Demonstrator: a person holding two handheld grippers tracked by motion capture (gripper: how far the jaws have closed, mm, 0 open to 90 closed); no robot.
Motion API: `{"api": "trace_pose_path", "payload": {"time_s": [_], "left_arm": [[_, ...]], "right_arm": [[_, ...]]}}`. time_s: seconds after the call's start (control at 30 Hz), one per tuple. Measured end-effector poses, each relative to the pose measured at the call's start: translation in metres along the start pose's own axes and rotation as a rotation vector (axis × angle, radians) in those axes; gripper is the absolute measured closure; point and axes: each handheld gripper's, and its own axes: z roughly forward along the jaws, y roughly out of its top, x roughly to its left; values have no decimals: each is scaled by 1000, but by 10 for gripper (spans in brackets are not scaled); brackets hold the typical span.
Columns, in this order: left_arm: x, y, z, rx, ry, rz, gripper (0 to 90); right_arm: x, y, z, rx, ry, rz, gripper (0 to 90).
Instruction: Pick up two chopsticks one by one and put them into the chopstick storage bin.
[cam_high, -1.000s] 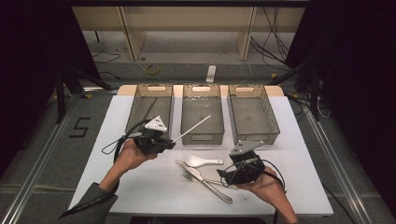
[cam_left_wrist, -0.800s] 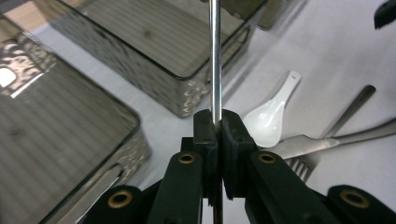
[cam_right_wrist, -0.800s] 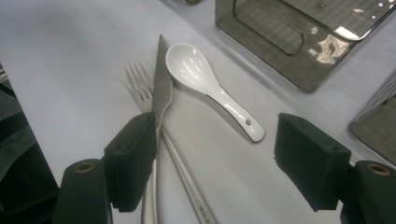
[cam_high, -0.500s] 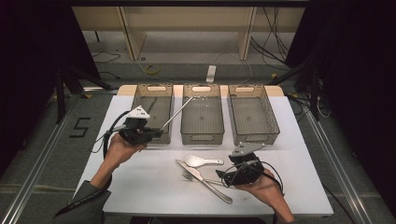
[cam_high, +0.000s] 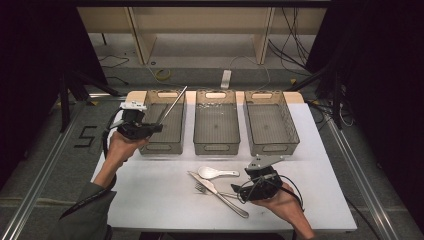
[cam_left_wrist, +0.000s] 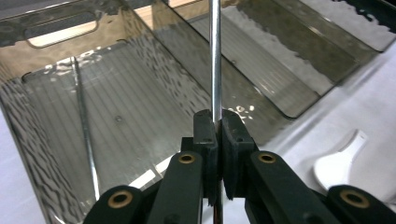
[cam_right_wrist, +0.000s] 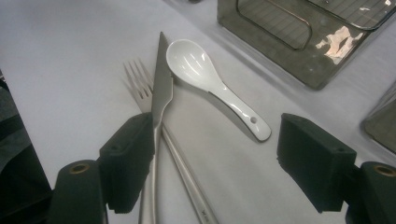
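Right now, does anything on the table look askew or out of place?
Only the cutlery: the knife lies crossed over the fork, beside the white spoon. The left gripper holds a metal chopstick over the left bin. Nothing spilled or damaged.

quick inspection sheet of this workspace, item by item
surface: white table, mostly bare at the front
job's things: metal chopstick clamped in the left gripper, held over the left bin; a second chopstick already lies inside that bin; middle bin and right bin look empty
clutter: white spoon, knife and fork lie together on the table, the knife across the fork
grippers: left shut on the chopstick; right gripper open, low over the cutlery, holding nothing
cables: black cable loops from the left gripper; another trails from the right
surroundings: dark room, wooden shelving behind, power strip and loose wires on the floor
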Motion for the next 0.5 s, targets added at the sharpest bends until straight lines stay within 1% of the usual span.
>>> {"api": "trace_pose_path", "payload": {"time_s": [0.03, 0.1, 0.33, 0.5], "left_arm": [[3, 1, 2, 3, 6, 2, 856], [7, 4, 5, 8, 30, 1, 856], [27, 14, 14, 2, 81, -39, 856], [39, 18, 21, 13, 107, -72, 856]], "right_arm": [[0, 0, 0, 1, 0, -3, 285], [0, -1, 1, 3, -1, -1, 285], [0, -2, 1, -5, 8, 10, 285], [2, -1, 1, -13, 17, 9, 279]]}}
